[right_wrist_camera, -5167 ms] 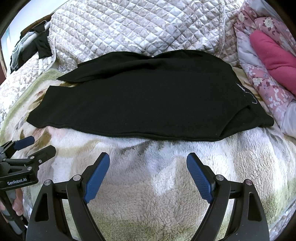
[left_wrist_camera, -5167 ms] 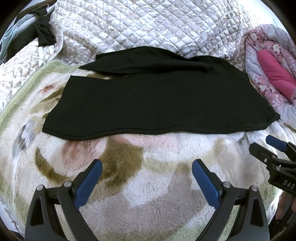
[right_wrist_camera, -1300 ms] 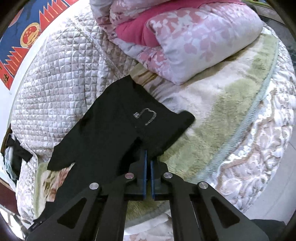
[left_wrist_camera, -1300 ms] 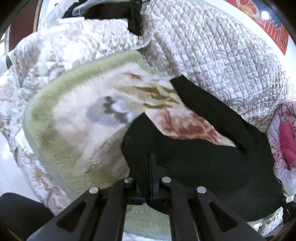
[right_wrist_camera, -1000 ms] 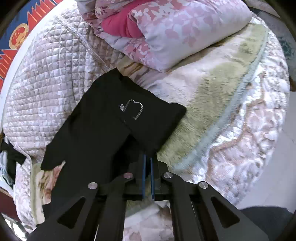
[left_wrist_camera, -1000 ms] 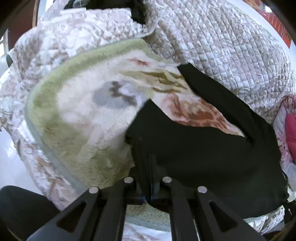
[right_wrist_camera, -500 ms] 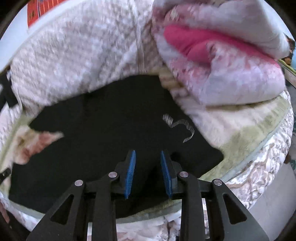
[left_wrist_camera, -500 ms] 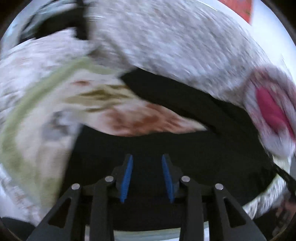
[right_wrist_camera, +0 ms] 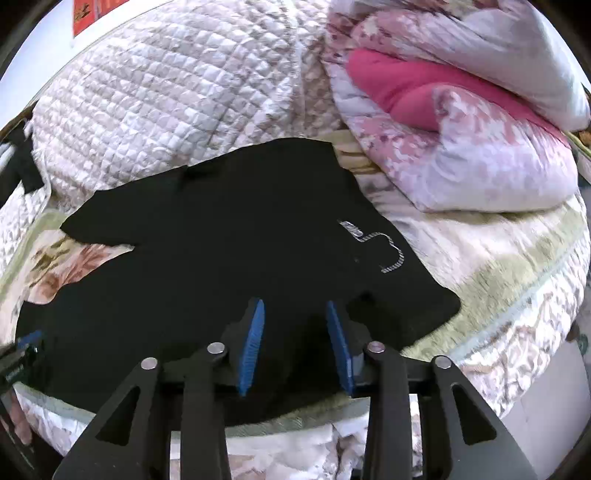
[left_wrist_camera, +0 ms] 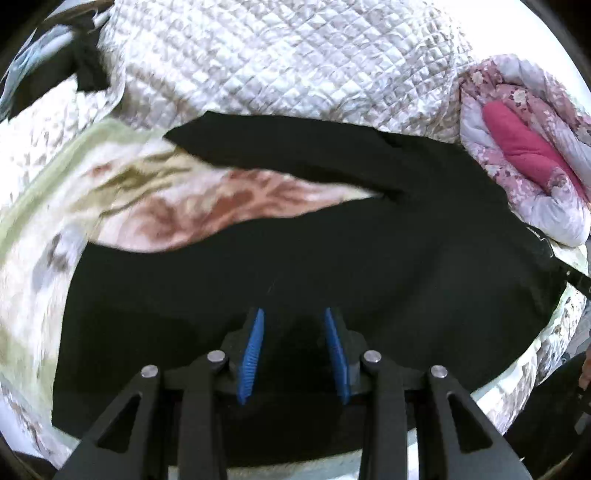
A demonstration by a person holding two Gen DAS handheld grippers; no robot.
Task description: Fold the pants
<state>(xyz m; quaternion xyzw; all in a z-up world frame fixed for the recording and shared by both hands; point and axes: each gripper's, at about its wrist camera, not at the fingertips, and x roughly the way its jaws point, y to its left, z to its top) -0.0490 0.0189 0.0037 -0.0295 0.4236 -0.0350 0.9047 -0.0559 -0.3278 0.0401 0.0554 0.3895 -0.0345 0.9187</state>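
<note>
Black pants (right_wrist_camera: pixel 229 258) spread on fleece blanket (right_wrist_camera: pixel 498 266), right gripper (right_wrist_camera: pixel 294 314) jaws parted above them.

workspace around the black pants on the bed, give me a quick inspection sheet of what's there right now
surface: fleece blanket with floral print, spread over a bed.
job's things: black pants lying flat, legs splayed in a V; white stitched mark near the waist end.
clutter: rolled pink floral duvet; quilted bedspread bunched behind; dark clothing at far left.
grippers: left gripper open above the pants; right gripper open above the pants.
cables: nothing seen.
surroundings: red poster on the wall.
</note>
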